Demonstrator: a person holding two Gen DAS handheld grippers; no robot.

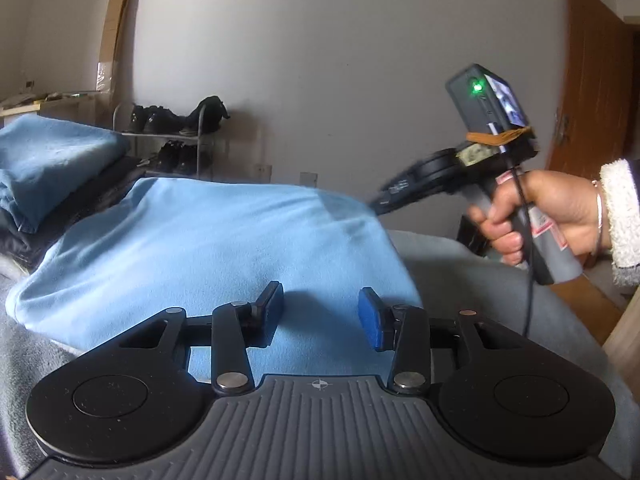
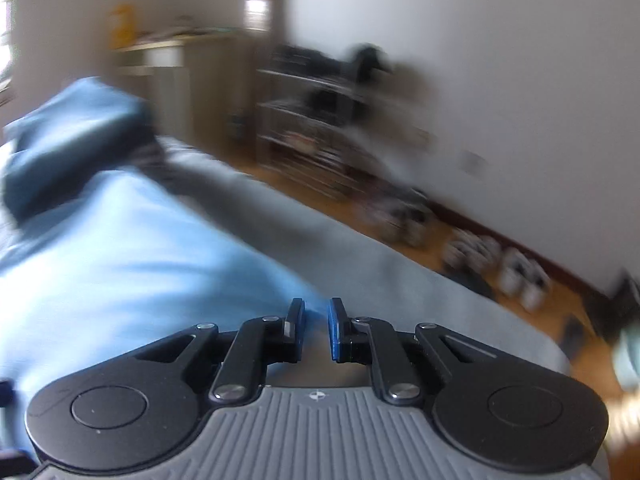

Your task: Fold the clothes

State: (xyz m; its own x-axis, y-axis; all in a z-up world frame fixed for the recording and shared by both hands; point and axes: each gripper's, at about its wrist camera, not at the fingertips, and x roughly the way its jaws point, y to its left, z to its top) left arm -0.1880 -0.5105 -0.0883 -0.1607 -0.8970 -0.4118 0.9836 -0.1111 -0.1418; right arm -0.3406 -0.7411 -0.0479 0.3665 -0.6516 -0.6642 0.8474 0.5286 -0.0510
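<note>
Light-blue garment point(image 1: 208, 240) lies folded on the grey bed point(image 1: 460, 280). Left gripper point(image 1: 320, 316) jaws spread, empty; right gripper point(image 2: 316, 328) jaws nearly together, apparently empty though blurred. Risk: a fast swing snags the fold and undoes it.

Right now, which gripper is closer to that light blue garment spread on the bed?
Left. The left gripper hovers directly above the light blue garment; the right gripper sits at its edge, over the grey bedcover.
</note>
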